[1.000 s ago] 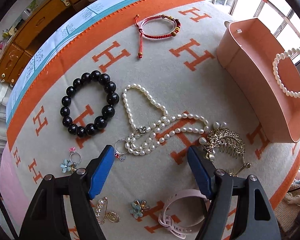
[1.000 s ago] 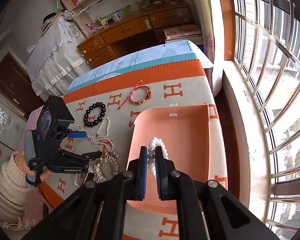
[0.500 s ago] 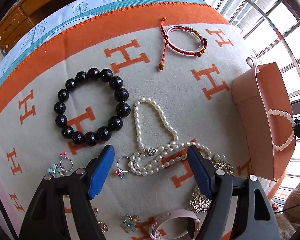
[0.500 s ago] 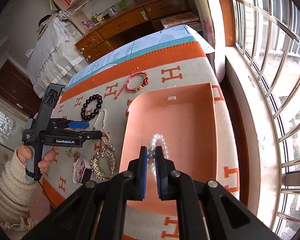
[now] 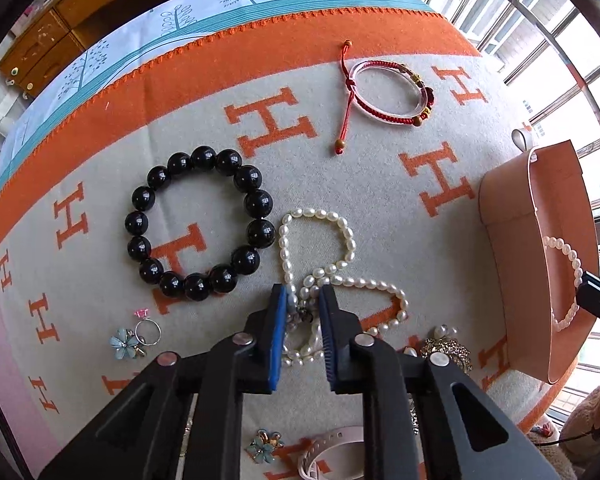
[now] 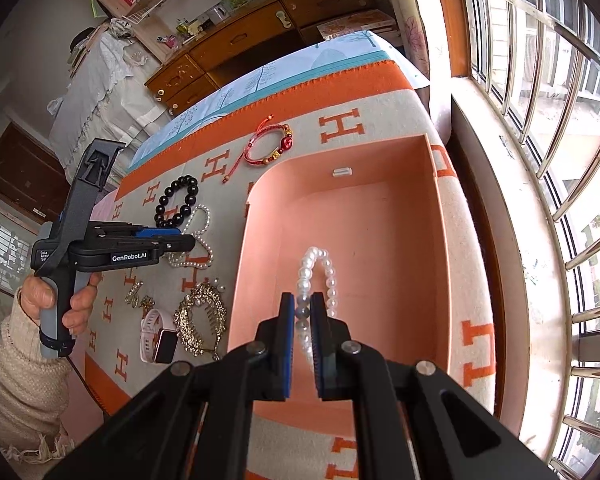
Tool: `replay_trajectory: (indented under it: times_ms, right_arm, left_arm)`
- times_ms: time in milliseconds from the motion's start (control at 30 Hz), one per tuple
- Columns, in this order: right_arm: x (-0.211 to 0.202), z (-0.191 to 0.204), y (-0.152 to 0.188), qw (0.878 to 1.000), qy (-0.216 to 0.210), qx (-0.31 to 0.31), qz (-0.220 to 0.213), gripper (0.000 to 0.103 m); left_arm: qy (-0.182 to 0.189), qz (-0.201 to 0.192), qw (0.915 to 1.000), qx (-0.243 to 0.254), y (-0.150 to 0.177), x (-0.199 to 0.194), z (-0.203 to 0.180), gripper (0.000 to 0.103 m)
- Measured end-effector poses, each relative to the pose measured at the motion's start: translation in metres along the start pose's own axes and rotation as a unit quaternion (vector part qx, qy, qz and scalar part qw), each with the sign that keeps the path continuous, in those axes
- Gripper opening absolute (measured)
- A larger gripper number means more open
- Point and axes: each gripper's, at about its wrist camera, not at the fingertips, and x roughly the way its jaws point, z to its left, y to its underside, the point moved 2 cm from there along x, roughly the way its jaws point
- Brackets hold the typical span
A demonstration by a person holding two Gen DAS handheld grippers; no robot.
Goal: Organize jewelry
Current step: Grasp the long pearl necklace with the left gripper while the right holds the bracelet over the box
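The right gripper [image 6: 300,314] is pinched on a small white pearl bracelet [image 6: 318,276], its loop lying ahead of the fingers on the floor of the salmon-pink open box [image 6: 440,240]. That looks like a drop-off: the bracelet is low inside the box, ready to be let go.

The left gripper [image 5: 303,312] has its blue pads drawn narrow around the crossing strands of a long white pearl necklace [image 5: 320,248] on the orange-and-cream blanket [image 5: 340,184]. Gripping at the tangle near the clasp probably lets several strands lift together. Whether the pads actually bite the pearls I cannot tell; the strands sit between them.

Just left of that gripper lies a black glossy bead bracelet [image 5: 198,224]; far ahead, a red cord bracelet [image 5: 388,94]. A gold comb [image 5: 446,350] to its right and a pink watch [image 5: 328,454] beneath are partly hidden by the fingers.
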Motion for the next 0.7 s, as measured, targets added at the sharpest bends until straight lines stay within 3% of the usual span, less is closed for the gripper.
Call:
replay_trajectory:
  times_ms: [133,300,700]
  right_arm:
    - [0.001,0.0,0.002,1.0,-0.001,0.003,0.001,0.008]
    - [-0.004,0.0,0.004,1.0,-0.001,0.004,-0.004,0.008]
    - [-0.016,0.002,0.005,1.0,-0.003,0.006,-0.021,0.008]
  left_arm:
    - [0.011,-0.002,0.9994,-0.032,-0.003,-0.002,0.006,0.007]
    - [0.011,-0.03,0.9976,-0.061,-0.007,-0.018,0.01,0.003]
    - [0.032,-0.134,0.989,-0.055,0.006,-0.116,-0.013,0.003]
